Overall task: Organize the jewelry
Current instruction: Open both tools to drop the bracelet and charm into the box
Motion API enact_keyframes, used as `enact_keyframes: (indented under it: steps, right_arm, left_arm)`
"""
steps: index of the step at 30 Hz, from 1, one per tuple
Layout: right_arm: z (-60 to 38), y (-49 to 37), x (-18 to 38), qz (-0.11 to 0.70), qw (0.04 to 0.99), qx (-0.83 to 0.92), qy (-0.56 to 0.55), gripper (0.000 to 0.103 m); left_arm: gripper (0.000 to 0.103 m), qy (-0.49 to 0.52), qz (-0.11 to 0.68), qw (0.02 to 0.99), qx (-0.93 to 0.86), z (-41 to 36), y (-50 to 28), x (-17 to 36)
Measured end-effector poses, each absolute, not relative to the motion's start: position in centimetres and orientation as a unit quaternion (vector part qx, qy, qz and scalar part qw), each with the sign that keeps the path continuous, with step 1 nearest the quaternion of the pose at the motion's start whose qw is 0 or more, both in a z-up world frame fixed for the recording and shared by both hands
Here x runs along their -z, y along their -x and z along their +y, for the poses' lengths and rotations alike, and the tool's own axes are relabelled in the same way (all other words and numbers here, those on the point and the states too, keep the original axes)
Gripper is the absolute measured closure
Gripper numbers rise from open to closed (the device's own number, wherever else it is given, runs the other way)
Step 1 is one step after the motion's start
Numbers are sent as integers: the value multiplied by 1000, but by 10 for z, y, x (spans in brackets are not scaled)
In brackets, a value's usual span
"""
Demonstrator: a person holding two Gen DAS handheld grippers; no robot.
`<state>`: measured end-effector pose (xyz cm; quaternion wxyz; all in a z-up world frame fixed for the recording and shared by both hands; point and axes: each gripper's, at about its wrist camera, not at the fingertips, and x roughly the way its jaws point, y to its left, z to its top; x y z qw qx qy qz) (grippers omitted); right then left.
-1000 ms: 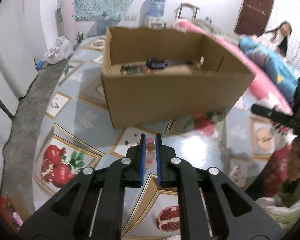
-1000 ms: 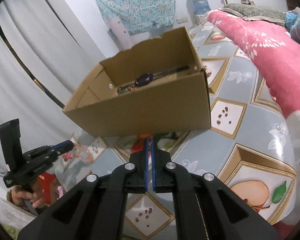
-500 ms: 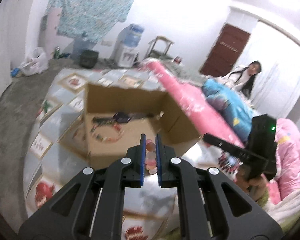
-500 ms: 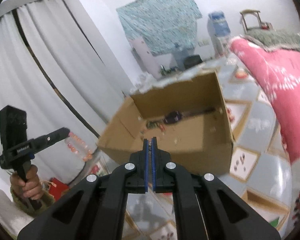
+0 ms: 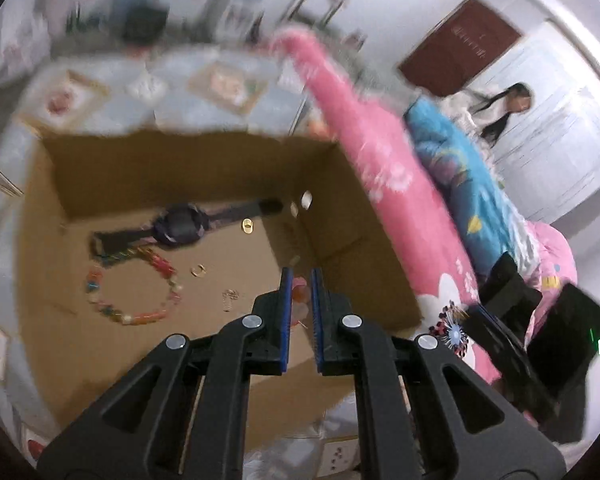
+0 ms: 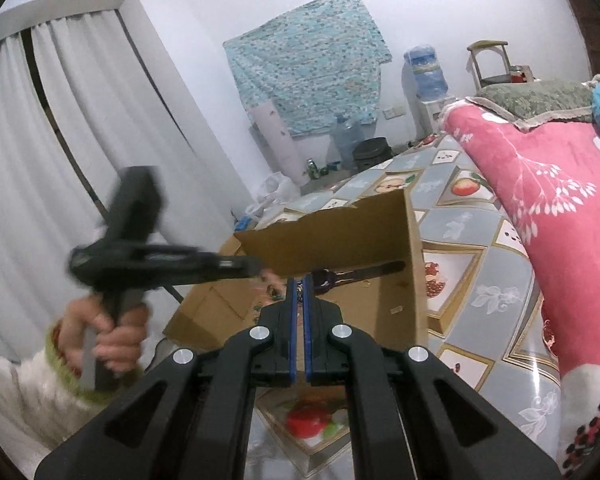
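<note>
Left wrist view: my left hand-held gripper (image 5: 300, 292) pinches a pale pink bead bracelet (image 5: 299, 287) over the open cardboard box (image 5: 204, 160) — watch (image 5: 179, 229) inside. Right wrist view: my right hand-held gripper (image 6: 299, 286) is closed, empty — facing that box (image 6: 340, 236).

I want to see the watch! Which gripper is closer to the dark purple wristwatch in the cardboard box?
Probably the left gripper: it hangs over the open cardboard box, with the dark purple wristwatch just ahead. The right gripper hangs back outside the box.

Both grippers are black with blue pads (image 5: 286, 312) and round silver screws (image 6: 259, 333). The sleeve (image 6: 28, 384) is fluffy white with a green cuff.
</note>
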<state>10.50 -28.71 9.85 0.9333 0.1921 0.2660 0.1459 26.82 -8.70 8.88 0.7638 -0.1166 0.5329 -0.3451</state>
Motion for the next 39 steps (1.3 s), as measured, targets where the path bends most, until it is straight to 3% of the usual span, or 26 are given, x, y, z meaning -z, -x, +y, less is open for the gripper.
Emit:
enact_keyframes:
  steps: [6,13,15,19,21,28,31,39]
  right_arm:
    - [-303,-105,-91,260,933,-139,-206,100]
    - [-321,-106,-85,258,932,-133,-218,100]
    - [-323,-105,-84,259,931,-132,-220,100]
    - [-325,-105,-82,263,930,-130,-221,100]
    - [-324,-104,-83,262,931,-129,-219,100]
    - [-319,-107,-96,265,930,-138,-212,100]
    - [-316,-120,-99,284,922,-155,-215,100]
    - [-291,-203,-89,413,855,-221,-222,100]
  left_arm:
    - [95,101,624,711,309,-138,-318,-39]
    - [94,58,661,692,284,-169,-328,-11]
    - [89,57,672,680,288,-173,-323,-7]
    - [60,59,684,659,306,-177,-314,-5]
    - [56,62,681,656,320,-177,-308,-10]
    - [54,102,623,704,327,-137,-299,-52]
    - [47,121,574,740,328,-110,-289,-78]
    - [32,119,440,846,278,-34,-226,-126]
